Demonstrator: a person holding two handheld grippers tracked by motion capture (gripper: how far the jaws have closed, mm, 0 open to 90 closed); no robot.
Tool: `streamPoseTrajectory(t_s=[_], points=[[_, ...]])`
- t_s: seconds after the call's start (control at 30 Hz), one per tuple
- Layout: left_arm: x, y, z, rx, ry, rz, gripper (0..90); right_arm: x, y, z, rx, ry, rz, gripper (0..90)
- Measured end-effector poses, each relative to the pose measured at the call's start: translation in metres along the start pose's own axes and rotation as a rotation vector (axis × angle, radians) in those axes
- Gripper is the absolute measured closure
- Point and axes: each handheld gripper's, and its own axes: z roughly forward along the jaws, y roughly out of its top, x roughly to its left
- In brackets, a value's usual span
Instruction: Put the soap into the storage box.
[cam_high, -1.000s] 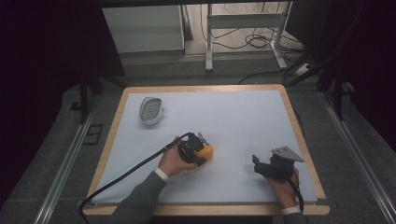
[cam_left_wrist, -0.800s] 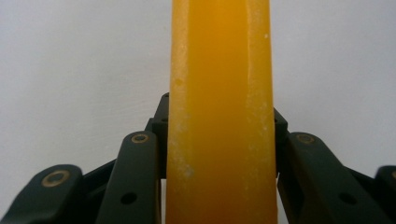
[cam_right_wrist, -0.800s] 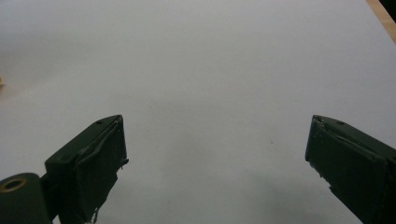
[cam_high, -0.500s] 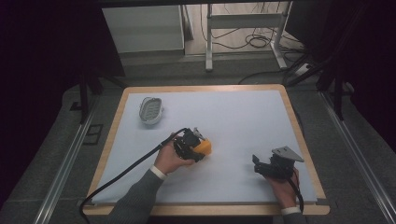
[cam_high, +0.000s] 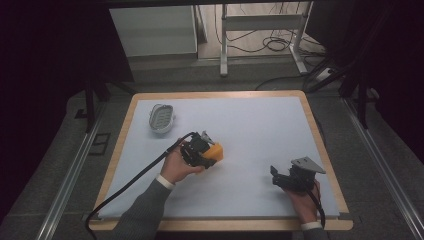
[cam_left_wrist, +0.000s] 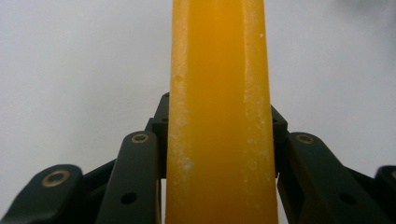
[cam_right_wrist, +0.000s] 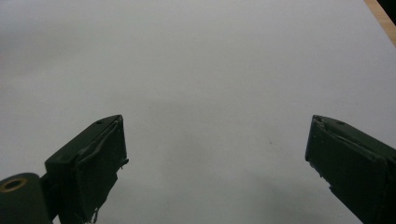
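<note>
Right now my left gripper (cam_high: 210, 150) sits near the middle of the white table (cam_high: 260, 125), a little toward seven o'clock from its centre, with my left hand (cam_high: 177, 167) wrapped around its body and its black cable (cam_high: 125, 187) trailing off toward seven o'clock and over the near edge. Its jaws are closed tight on an orange block (cam_high: 214, 151), which pokes out of them toward three o'clock. Along my left gripper view the orange block (cam_left_wrist: 219, 112) stands as a tall band straight up the centre, its faces dusted with pale specks, and the black jaw links press against it on both sides, with the white table (cam_left_wrist: 74, 65) behind.

My right gripper (cam_high: 280, 177) rests toward four o'clock on the table, well apart from the left one, with my right hand (cam_high: 302, 200) behind it and the grey three-cornered plate (cam_high: 307, 165) on top. Its jaws point toward nine o'clock. In my right gripper view they stand wide apart with nothing between them but bare white table (cam_right_wrist: 210, 93), and a sliver of the wooden edge (cam_right_wrist: 382, 14) shows at one o'clock.

Up at ten o'clock on the table, well away from both grippers, lies a small white oval dish (cam_high: 162, 118) with a ribbed inside.
</note>
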Motion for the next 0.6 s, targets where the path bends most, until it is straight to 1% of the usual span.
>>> streamPoseTrajectory(t_s=[0.03, 0.13, 0.23, 0.33, 0.43, 0.6], points=[[0.0, 0.0, -0.003, -0.015, 0.007, -0.006, 61.1, 0.0, 0.0, 0.0, 0.0, 0.0, 0.0, 5.3], [0.004, -0.002, -0.009, -0.027, 0.003, -0.019, 61.1, 0.0, 0.0, 0.0, -0.001, -0.001, -0.002, 5.4], [0.009, -0.004, -0.015, -0.032, 0.016, -0.026, 61.1, 0.0, 0.0, 0.0, -0.002, -0.002, -0.002, 5.4], [0.014, -0.006, -0.02, -0.031, 0.017, -0.037, 61.1, 0.0, 0.0, 0.0, 0.0, -0.003, -0.004, 5.4], [0.019, -0.009, -0.025, -0.04, 0.031, -0.048, 61.1, 0.0, 0.0, 0.0, -0.001, -0.004, -0.003, 5.4], [0.027, -0.013, -0.033, -0.057, 0.04, -0.07, 61.1, 0.0, 0.0, 0.0, -0.001, -0.005, 0.001, 5.4]])
